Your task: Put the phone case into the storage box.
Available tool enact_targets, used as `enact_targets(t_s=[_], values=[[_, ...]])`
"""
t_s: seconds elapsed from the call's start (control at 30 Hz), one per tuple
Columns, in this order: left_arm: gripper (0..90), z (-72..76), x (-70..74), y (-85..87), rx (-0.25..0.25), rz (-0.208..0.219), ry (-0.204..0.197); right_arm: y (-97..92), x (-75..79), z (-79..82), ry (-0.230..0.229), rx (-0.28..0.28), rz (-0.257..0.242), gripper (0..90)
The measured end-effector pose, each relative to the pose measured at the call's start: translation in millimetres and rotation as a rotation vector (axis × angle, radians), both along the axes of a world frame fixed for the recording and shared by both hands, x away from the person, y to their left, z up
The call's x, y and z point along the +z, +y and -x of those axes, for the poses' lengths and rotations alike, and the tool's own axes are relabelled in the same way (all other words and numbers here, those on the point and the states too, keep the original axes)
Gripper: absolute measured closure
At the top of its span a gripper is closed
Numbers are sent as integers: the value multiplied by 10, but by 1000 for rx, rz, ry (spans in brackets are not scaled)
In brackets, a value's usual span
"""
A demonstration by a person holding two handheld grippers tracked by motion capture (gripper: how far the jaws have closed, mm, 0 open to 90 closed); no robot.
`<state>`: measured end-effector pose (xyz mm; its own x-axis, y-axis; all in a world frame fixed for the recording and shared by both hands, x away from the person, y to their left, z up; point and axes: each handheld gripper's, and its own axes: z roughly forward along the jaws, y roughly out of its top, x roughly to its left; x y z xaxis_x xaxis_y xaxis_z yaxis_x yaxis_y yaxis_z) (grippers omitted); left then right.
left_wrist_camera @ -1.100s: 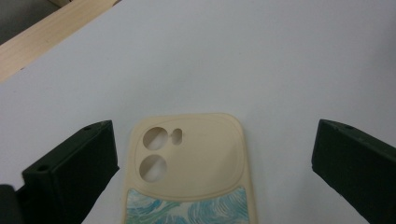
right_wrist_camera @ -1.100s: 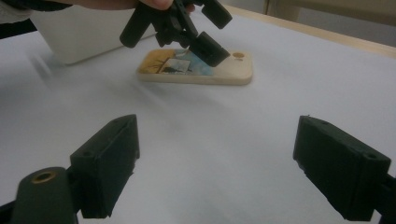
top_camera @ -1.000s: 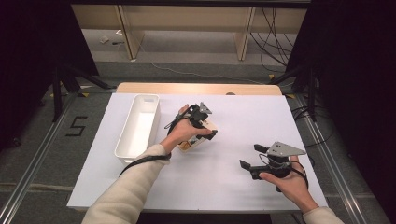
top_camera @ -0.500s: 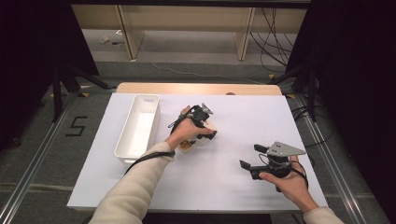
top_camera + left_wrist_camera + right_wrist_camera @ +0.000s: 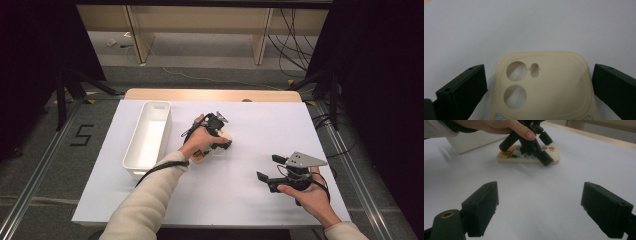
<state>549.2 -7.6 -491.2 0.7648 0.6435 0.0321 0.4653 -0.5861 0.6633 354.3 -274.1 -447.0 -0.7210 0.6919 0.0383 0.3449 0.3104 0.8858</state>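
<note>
A cream phone case lies flat on the white table sheet, its camera cut-outs facing up. My left gripper leans down over it, open, with one jaw on each side of the case's camera end. The right jaw is almost touching the case's edge and the left jaw stands a little off it. In the right gripper view the case lies under the left gripper and the hand holding it. My right gripper rests open at the table's front right, nothing between its jaws.
A long white bin stands left of the case, lengthwise toward the far edge, and shows behind the hand. The wooden table edge runs along the far side. Bare white sheet lies between the two grippers.
The left hand and its gripper have shifted very slightly over the case. The right gripper has stayed where it was.
</note>
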Motion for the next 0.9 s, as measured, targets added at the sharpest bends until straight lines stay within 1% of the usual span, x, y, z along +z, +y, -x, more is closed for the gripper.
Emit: enact_targets(t_s=[0.27,0.3,0.43,0.47,0.7,0.9], values=[[3,-20,-4,7,-2,2,20,1,1,0,-1,-1,1,153],[4,-26,-4,8,2,5,33,1,1,0,0,-1,1,153],[15,-38,-6,16,-1,7,41,1,0,-1,0,0,1,153],[17,-43,-4,20,-4,8,49,1,-1,-1,0,0,1,153],[18,-52,1,18,-5,5,61,0,1,-1,-1,0,-1,153],[27,-52,4,20,-2,5,62,2,0,-1,0,0,0,153]])
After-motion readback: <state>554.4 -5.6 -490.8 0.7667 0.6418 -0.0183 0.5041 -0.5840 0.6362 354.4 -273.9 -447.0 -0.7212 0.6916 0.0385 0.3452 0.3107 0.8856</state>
